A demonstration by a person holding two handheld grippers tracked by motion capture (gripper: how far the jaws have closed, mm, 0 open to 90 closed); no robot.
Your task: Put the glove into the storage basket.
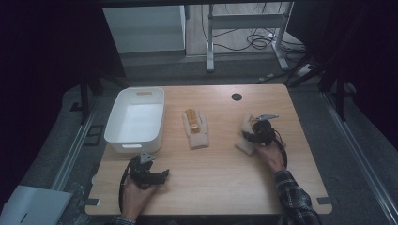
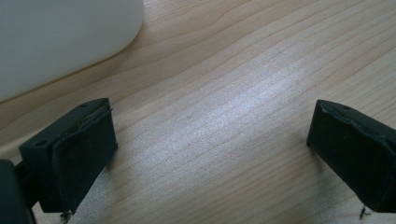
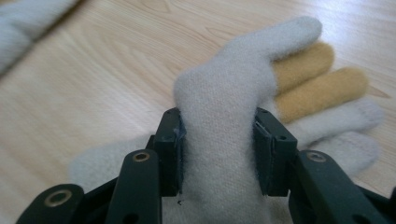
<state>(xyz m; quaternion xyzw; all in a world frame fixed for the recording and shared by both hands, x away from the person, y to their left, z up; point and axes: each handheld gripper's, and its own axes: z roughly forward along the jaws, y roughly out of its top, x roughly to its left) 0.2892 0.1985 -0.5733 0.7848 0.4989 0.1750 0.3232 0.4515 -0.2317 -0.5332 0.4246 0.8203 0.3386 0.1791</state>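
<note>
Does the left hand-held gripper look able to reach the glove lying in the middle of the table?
Probably yes: the left hand-held gripper is open and holds nothing, and bare table lies between it and the middle glove.

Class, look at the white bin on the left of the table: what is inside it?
The white bin shows a bare white floor, with nothing lying on it. A faint orange patch sits at its far rim handle. The strip of floor just behind the near wall is hidden.

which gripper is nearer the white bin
Left. The left gripper sits open just in front of the white bin; the right gripper is across the table, clamped on a glove.
</note>
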